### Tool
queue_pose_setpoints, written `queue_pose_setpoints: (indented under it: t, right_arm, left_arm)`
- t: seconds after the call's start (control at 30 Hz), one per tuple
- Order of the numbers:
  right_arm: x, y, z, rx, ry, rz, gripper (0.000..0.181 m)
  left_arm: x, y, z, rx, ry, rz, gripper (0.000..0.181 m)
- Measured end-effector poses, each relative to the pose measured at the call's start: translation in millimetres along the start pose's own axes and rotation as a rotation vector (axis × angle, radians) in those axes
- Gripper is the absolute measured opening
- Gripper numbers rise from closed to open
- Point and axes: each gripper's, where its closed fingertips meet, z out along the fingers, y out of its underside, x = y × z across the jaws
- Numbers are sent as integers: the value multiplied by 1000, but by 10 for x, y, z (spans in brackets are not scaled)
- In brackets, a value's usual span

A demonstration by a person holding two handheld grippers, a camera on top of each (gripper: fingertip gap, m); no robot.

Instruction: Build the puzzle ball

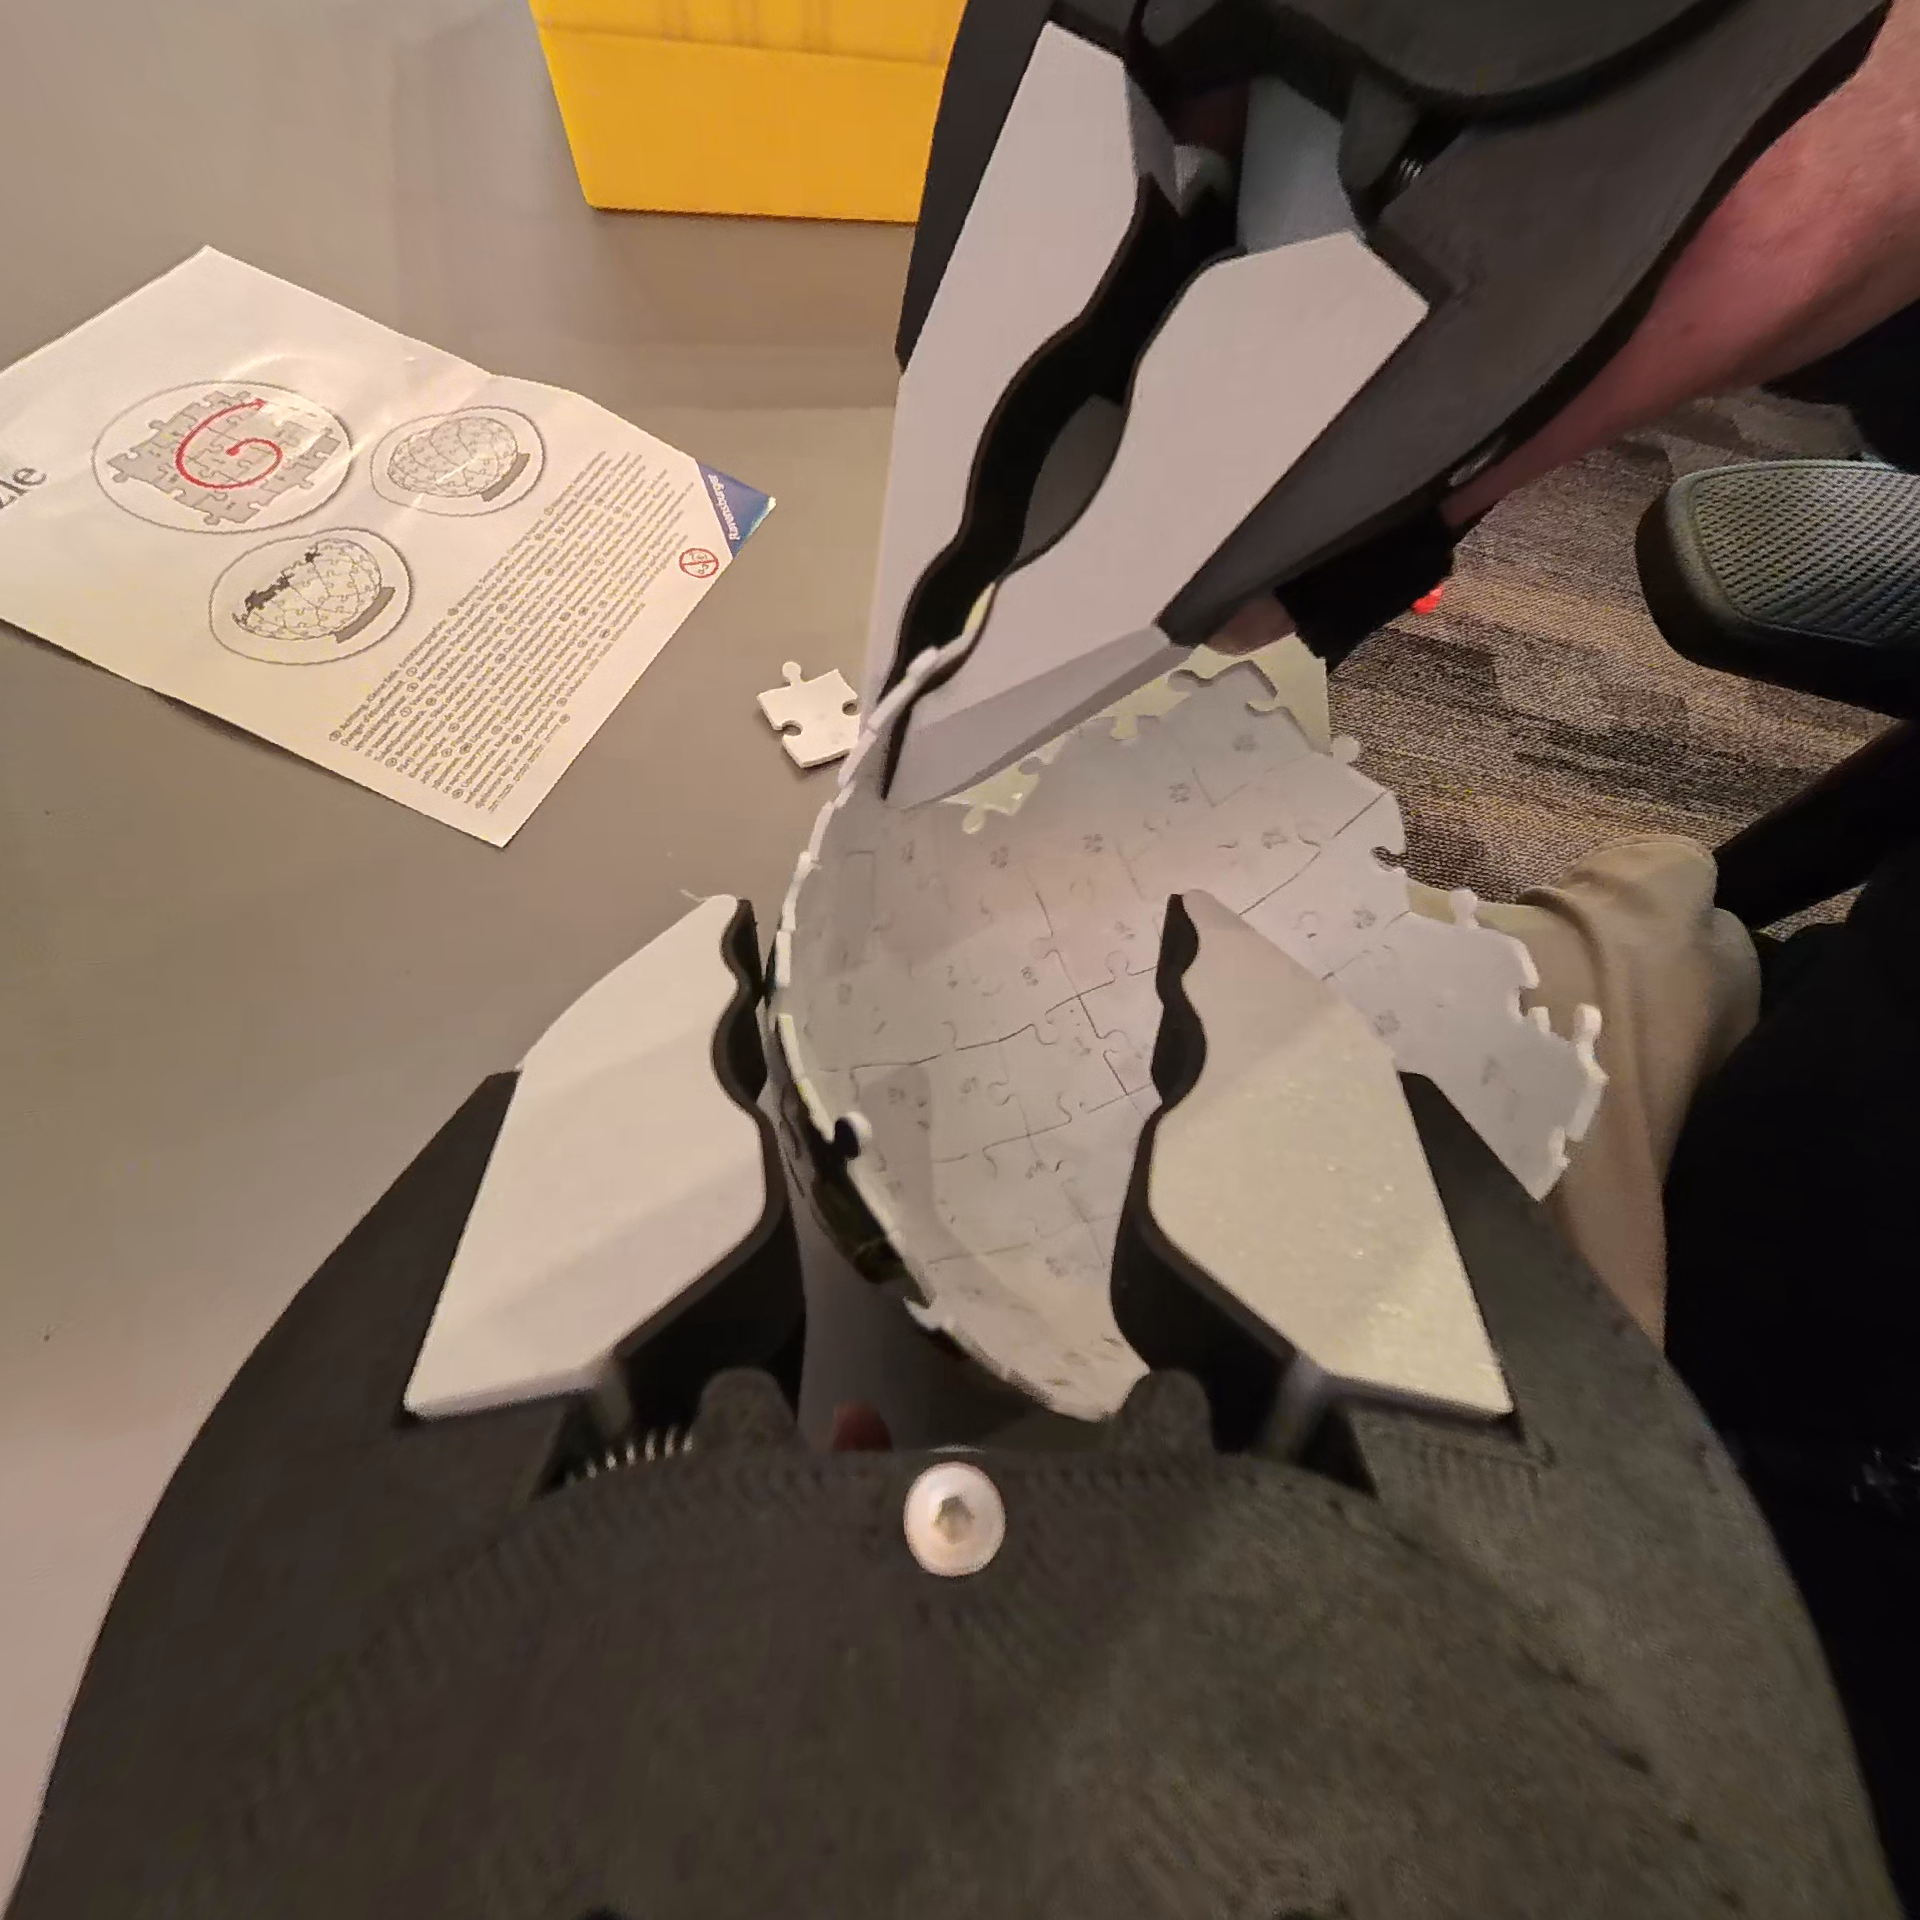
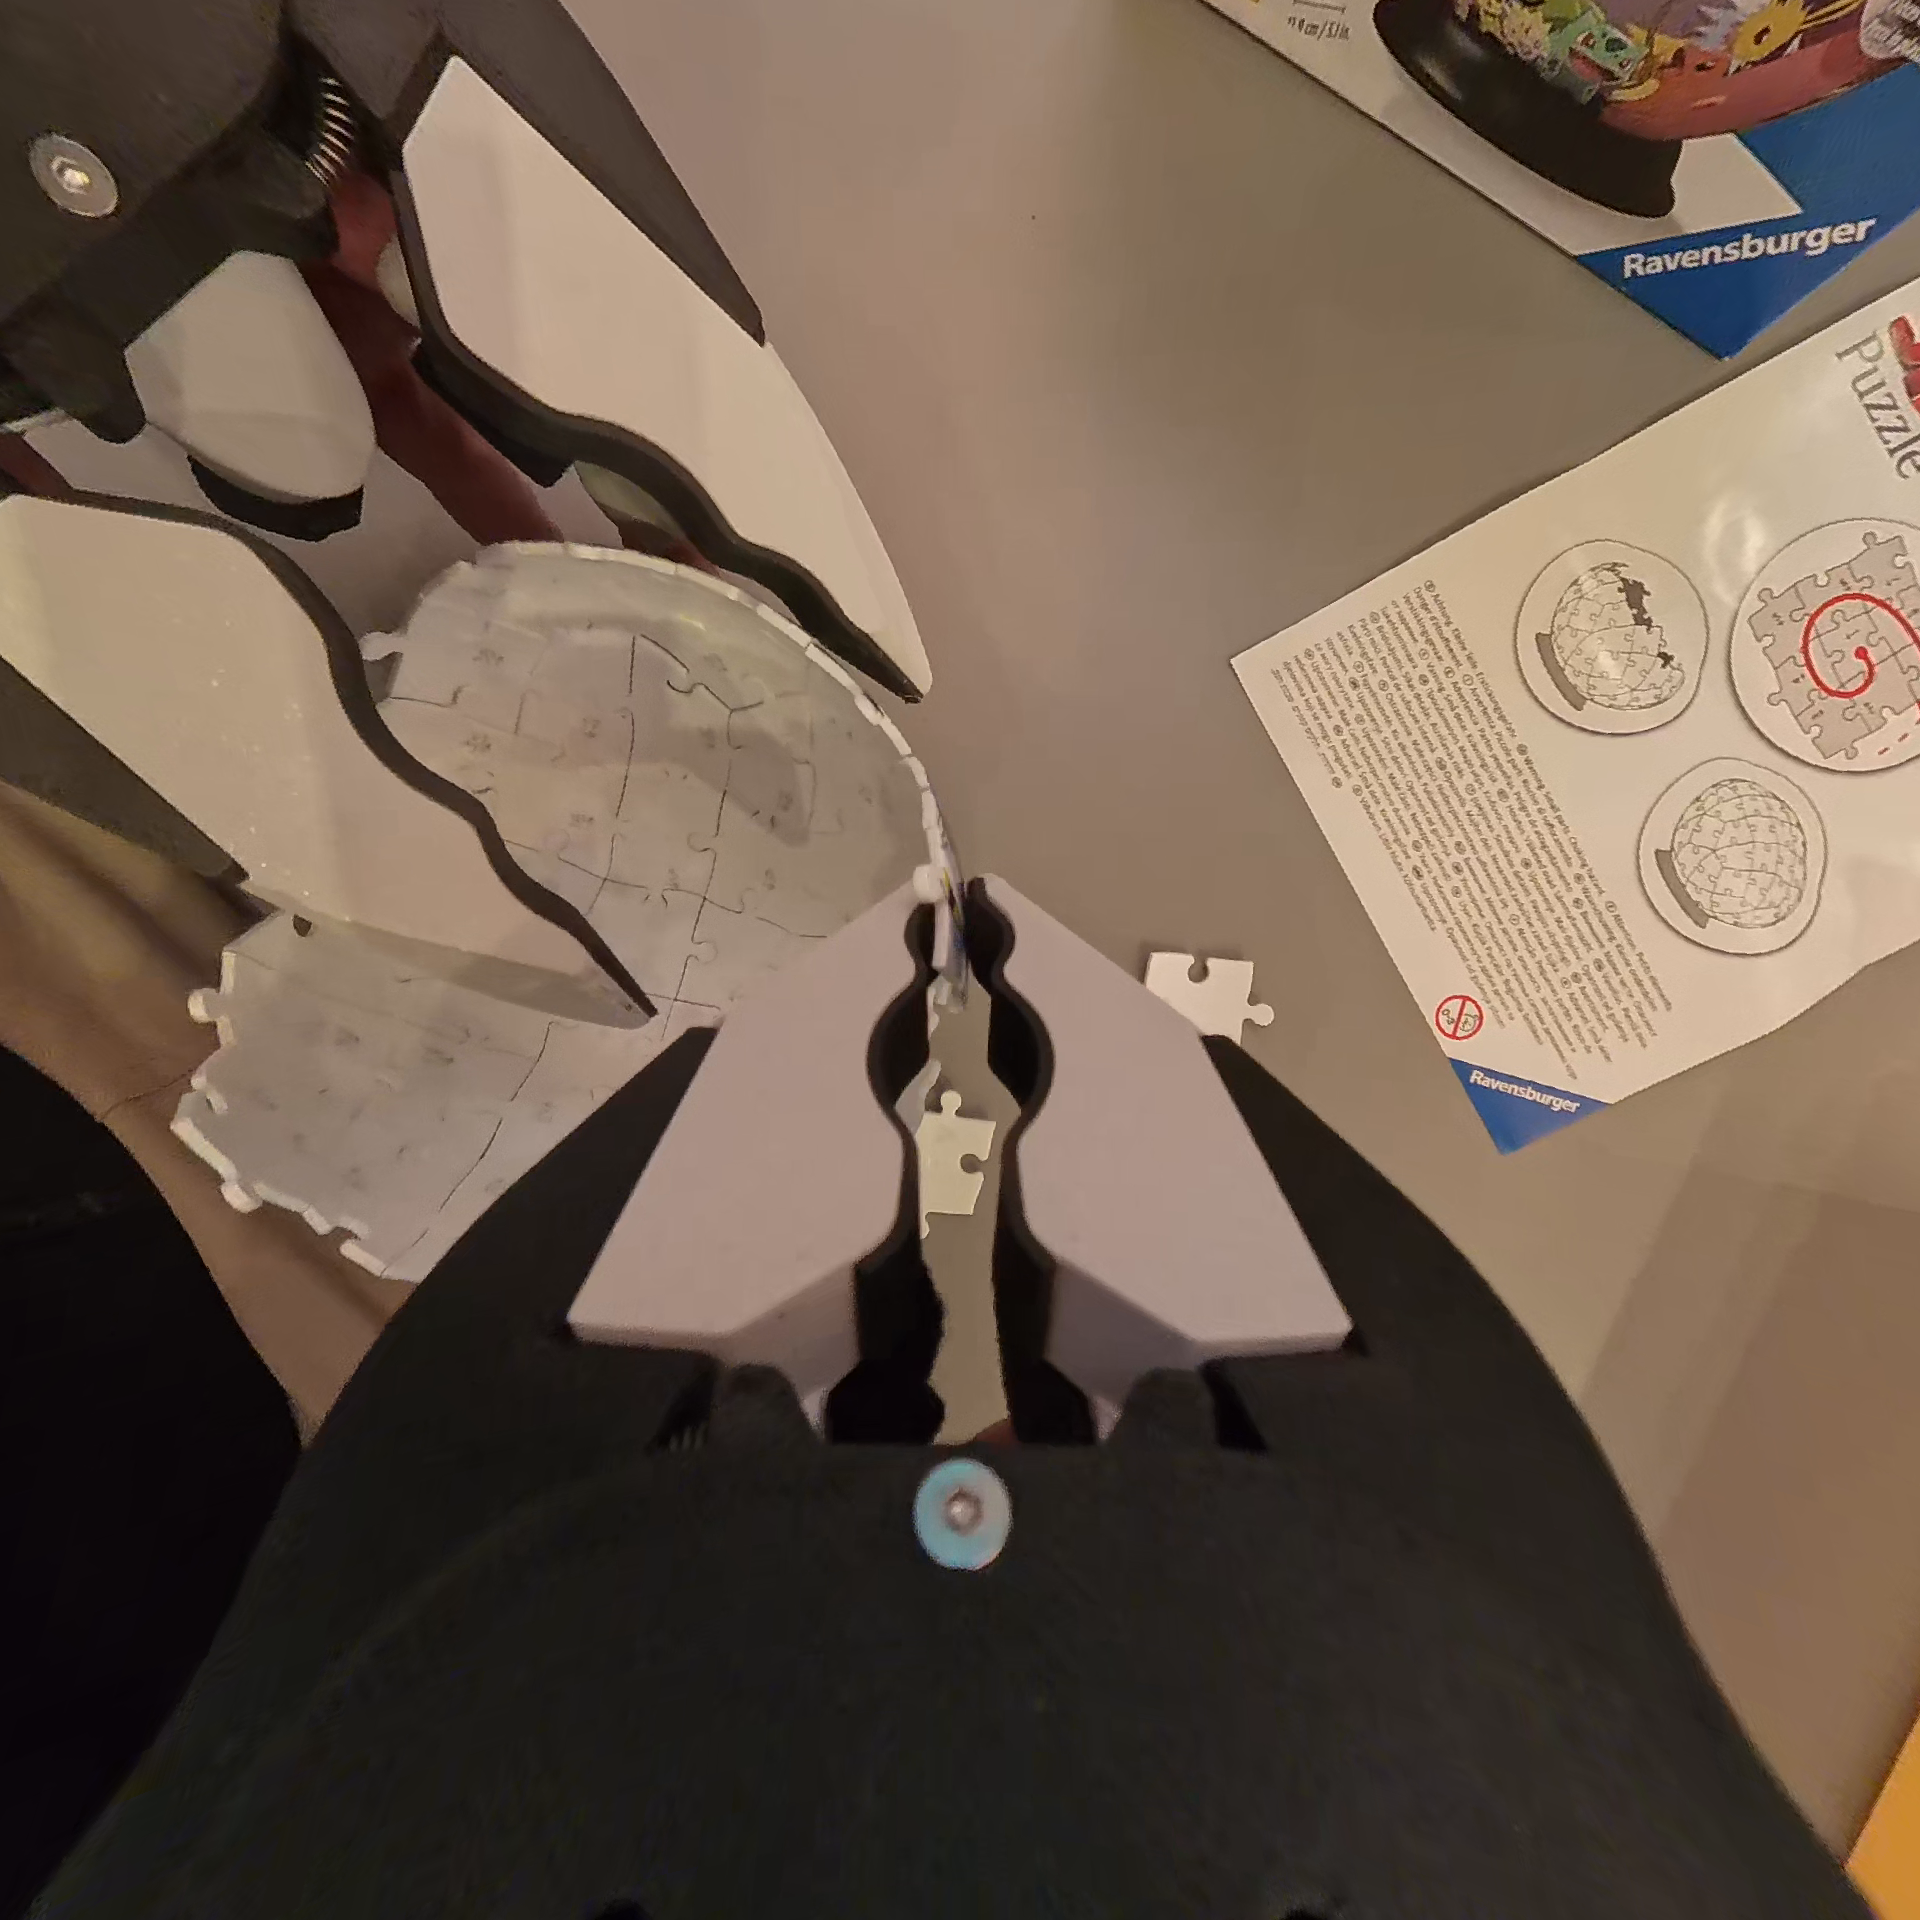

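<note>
The half-built puzzle ball (image 1: 1018,1039) is a white bowl-shaped shell with its inside facing me; it also shows in the right wrist view (image 2: 665,748). My left gripper (image 1: 956,925) has its jaws wide apart: one finger touches the shell's outer wall and the other lies inside the bowl. It shows at the upper left of the right wrist view (image 2: 779,852). My right gripper (image 2: 951,909) is shut on a puzzle piece (image 2: 951,1153) and holds it against the shell's rim. In the left wrist view the right gripper (image 1: 899,769) comes down from above with the piece (image 1: 920,665) between its fingers.
A loose white piece (image 1: 810,717) (image 2: 1205,987) lies on the grey table beside the rim. An instruction leaflet (image 1: 364,540) (image 2: 1621,790), a yellow box (image 1: 748,114) and the puzzle's box (image 2: 1621,114) lie farther off. The shell overhangs the table's edge above a person's leg (image 1: 1621,987). Both grippers' tips are close together, under 4 cm apart.
</note>
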Motion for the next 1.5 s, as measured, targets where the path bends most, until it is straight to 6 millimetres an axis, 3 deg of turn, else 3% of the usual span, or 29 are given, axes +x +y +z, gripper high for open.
queue_pose_setpoints:
  t: [0.33,0.47,0.63,1.5]
  right_arm:
    - [-16,-9,19,4,-7,20,1]
    - [-56,-8,49,2,-27,13,14]
    - [-102,-60,29,29,-42,-1,17]
    - [-98,7,-231,73,-43,24,37]
  left_arm:
    - [-7,9,-4,-4,-4,6,74]
    - [-22,34,-6,-24,-6,15,74]
    - [-33,54,-5,-42,-16,16,74]
    - [-109,-16,-142,-16,-84,-7,73]
